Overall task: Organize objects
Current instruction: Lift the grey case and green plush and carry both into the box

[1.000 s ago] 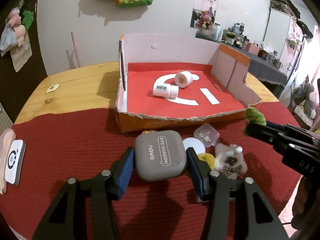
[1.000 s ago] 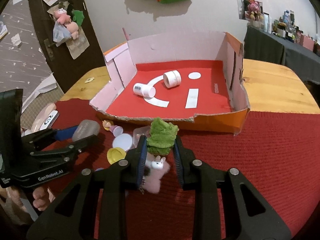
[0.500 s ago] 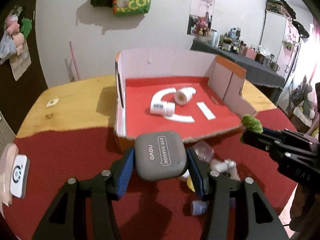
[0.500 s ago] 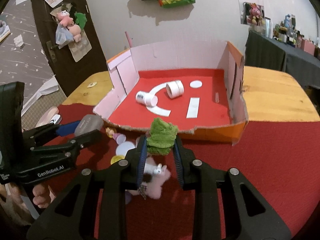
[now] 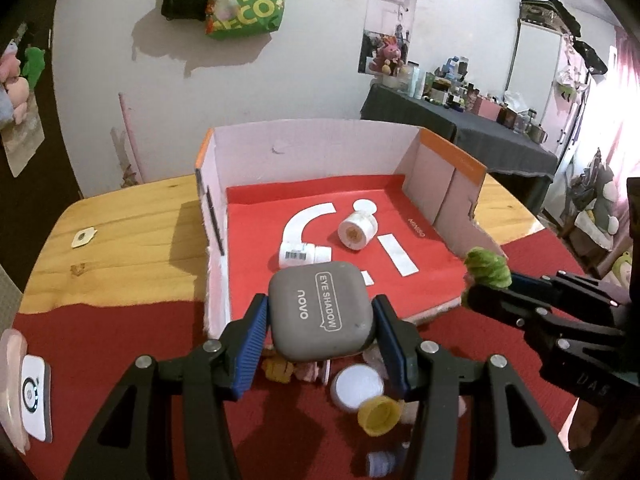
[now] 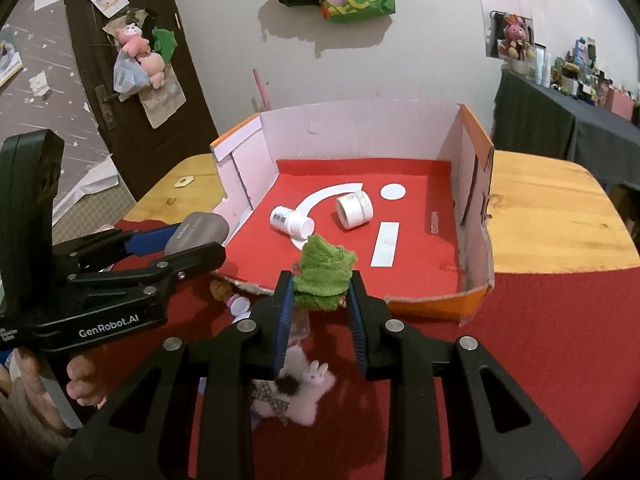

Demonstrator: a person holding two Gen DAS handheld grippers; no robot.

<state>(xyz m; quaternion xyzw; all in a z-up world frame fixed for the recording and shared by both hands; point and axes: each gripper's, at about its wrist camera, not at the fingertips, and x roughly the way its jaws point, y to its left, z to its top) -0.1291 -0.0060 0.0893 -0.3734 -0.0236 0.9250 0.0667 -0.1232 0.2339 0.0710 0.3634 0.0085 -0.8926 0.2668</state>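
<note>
My left gripper (image 5: 320,320) is shut on a grey rounded eye shadow case (image 5: 322,310), lifted over the near edge of the red-floored cardboard box (image 5: 312,148). The right gripper (image 6: 320,292) is shut on a green fuzzy toy (image 6: 325,272), raised above the red cloth just in front of the box's (image 6: 360,128) torn front rim. In the right wrist view the left gripper (image 6: 192,240) with the case (image 6: 198,230) hangs at the left. In the left wrist view the right gripper (image 5: 480,284) with the green toy (image 5: 486,268) is at the right. Two white jars (image 5: 306,254) (image 5: 357,229) lie inside the box.
On the red cloth (image 6: 540,340) below lie a pink plush bunny (image 6: 304,392), a white round lid (image 5: 358,386), a yellow cap (image 5: 378,414) and a small figurine (image 6: 221,289). A white device (image 5: 34,400) lies at the left edge. The wooden table (image 6: 552,216) extends beyond.
Both grippers have risen and moved toward the box with their loads. The small items on the cloth now sit lower in both views, under the fingers.
</note>
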